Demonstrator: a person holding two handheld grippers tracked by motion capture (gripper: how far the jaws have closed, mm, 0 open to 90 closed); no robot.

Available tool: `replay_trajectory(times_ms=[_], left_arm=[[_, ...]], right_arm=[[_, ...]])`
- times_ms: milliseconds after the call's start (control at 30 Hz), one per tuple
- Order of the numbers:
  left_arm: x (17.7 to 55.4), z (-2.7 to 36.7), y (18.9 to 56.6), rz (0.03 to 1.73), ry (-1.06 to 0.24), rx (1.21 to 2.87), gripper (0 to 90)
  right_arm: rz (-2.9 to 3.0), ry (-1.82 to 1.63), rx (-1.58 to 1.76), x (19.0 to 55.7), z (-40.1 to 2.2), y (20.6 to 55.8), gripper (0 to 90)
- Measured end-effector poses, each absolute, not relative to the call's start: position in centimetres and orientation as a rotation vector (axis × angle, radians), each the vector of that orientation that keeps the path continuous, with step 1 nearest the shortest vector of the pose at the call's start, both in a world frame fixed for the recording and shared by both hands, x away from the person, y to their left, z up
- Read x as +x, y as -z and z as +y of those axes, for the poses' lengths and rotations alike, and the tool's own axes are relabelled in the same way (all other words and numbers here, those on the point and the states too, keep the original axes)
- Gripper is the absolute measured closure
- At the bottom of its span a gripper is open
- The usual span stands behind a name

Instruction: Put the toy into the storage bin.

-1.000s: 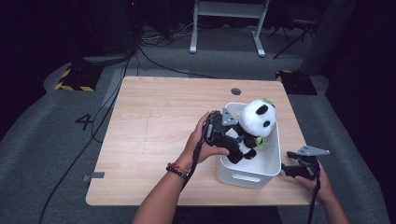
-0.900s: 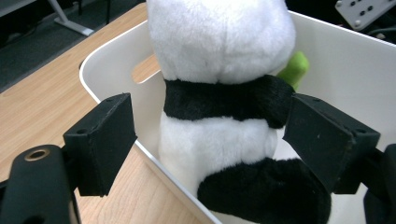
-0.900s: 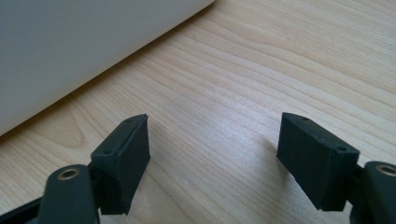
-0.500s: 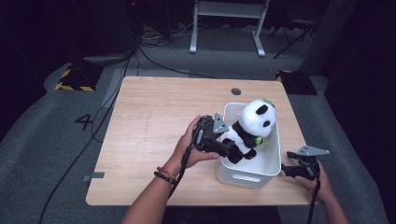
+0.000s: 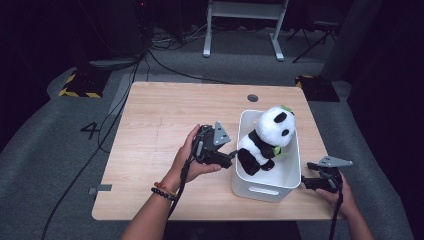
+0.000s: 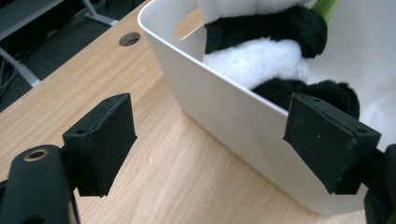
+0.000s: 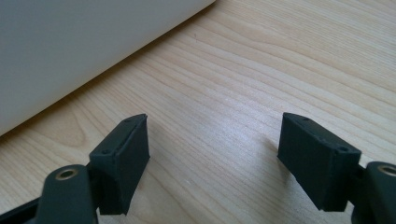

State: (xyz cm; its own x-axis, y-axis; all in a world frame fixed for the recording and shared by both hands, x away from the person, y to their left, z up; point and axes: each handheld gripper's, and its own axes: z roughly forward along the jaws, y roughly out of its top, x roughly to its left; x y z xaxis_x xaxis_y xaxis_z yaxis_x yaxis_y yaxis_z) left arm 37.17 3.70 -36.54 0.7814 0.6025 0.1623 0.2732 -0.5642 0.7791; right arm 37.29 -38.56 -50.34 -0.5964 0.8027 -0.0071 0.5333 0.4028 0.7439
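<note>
Grey floor (image 5: 70, 150) marked "4" (image 5: 90, 130)

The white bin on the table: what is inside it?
A stuffed panda sits upright inside the white bin, with something green by its head. The bin's bare floor shows beside it; the floor under the panda is covered, so anything beneath it cannot be seen.

The left hand-held gripper (image 5: 231, 156) lies level in its hand, jaws parted and empty. The right hand-held gripper (image 5: 306, 182) is held low, its empty jaws wide and just been opening.
</note>
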Motion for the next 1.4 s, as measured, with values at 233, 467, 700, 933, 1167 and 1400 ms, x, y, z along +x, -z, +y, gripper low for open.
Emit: replay_trajectory(times_ms=[233, 467, 700, 933, 1167, 1400], left_arm=[[36.8, 5.2, 36.8, 0.675, -0.559, 2.185, 16.2], [36.5, 6.5, 37.1, 0.690, -0.596, 2.206, 16.2], [36.4, 7.9, 38.1, 0.721, -0.587, 2.233, 16.3], [36.4, 9.1, 39.4, 0.750, -0.623, 2.275, 16.3], [36.4, 9.9, 40.4, 0.775, -0.659, 2.310, 16.3], [36.4, 10.6, 41.8, 0.802, -0.654, 2.327, 16.3]], right_arm=[[2.299, -1.023, 1.156, 37.3, -38.5, 50.3, 24.5], [2.299, -1.024, 1.155, 37.3, -38.5, 50.3, 24.4], [2.311, -1.015, 1.140, 37.3, -38.6, 50.3, 24.1], [2.314, -1.018, 1.138, 37.3, -38.6, 50.3, 24.0], [2.312, -1.018, 1.139, 37.3, -38.6, 50.3, 23.9], [2.311, -1.018, 1.139, 37.3, -38.6, 50.3, 23.9]])
